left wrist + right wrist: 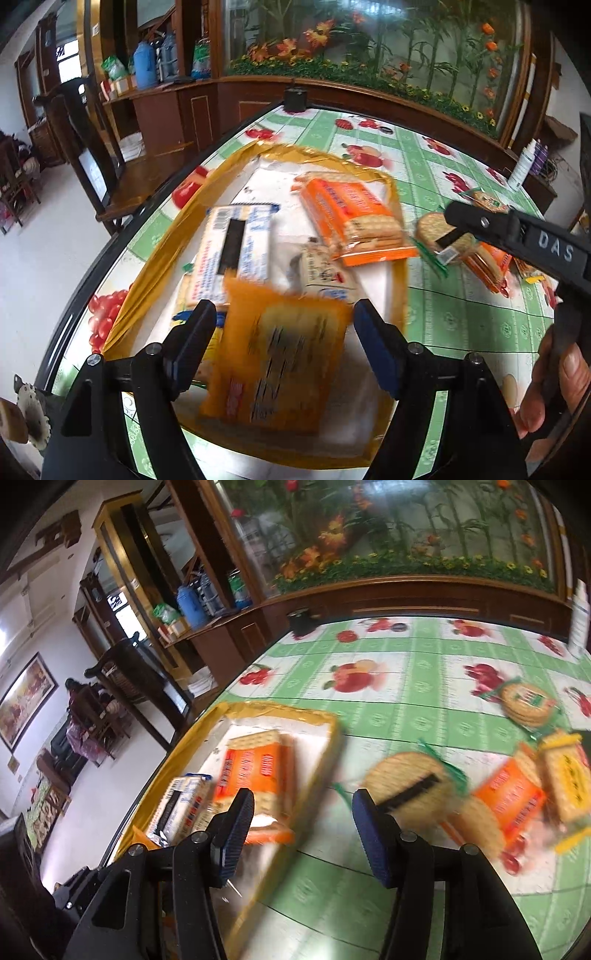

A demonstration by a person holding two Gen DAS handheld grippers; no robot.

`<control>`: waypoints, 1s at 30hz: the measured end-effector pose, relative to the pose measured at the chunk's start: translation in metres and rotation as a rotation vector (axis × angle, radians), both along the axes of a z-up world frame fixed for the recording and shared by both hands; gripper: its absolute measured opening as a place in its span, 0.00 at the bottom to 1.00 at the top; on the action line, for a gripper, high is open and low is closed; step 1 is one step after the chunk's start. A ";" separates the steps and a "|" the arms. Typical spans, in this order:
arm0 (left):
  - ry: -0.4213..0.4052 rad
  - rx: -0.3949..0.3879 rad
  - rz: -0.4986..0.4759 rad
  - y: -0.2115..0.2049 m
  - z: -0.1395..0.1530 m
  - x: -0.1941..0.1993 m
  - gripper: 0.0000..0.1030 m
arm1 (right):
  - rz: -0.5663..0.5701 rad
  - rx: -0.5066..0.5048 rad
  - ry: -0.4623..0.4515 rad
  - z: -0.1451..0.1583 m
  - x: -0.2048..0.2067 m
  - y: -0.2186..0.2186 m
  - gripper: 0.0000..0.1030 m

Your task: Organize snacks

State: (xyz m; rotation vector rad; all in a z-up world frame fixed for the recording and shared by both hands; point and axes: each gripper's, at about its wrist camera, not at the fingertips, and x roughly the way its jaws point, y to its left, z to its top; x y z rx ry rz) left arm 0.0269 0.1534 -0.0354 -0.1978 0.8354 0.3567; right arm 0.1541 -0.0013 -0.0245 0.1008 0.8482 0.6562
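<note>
Fruit-print tablecloth (461, 314), left hand-held gripper (284, 325) apart around blurred orange packet (280, 365) unseen from right wrist, right hand-held gripper (303, 819) apart, empty.

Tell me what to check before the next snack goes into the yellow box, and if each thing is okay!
1. Left hand-held gripper has let go: cannot tell. The orange packet sits blurred between its fingers, and contact is unclear.
2. Orange packet is over the yellow box, not outside it: ok.
3. Right hand-held gripper is empty: ok. Nothing sits between its fingers.
4. More snacks wait on the table: ok. The round cracker pack lies just outside the box.
5. Room left in the box: ok. White floor shows past the orange cracker pack.
6. Picture is sharp enough to aim: not ok. The right wrist view is blurred.
</note>
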 end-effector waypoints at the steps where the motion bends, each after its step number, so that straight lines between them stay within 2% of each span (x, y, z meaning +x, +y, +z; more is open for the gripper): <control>1: -0.001 0.011 -0.004 -0.004 0.002 0.001 0.74 | -0.015 0.003 0.003 0.000 0.000 -0.010 0.56; 8: -0.021 0.034 -0.038 -0.027 0.012 0.006 0.74 | -0.104 0.015 0.003 0.000 -0.003 -0.070 0.56; 14: -0.051 0.029 -0.112 -0.054 0.022 0.015 0.74 | -0.198 0.018 0.015 -0.006 0.000 -0.124 0.56; 16: -0.048 0.043 -0.138 -0.065 0.022 0.021 0.79 | -0.224 0.016 0.020 -0.008 0.004 -0.138 0.56; 19: -0.040 0.065 -0.168 -0.081 0.021 0.030 0.79 | -0.264 0.012 0.023 -0.011 0.008 -0.161 0.56; 25: -0.019 0.068 -0.218 -0.102 0.016 0.045 0.79 | -0.318 -0.009 0.028 -0.017 0.020 -0.195 0.57; 30: -0.005 0.059 -0.240 -0.110 0.010 0.055 0.79 | -0.320 -0.040 0.037 -0.027 0.037 -0.203 0.57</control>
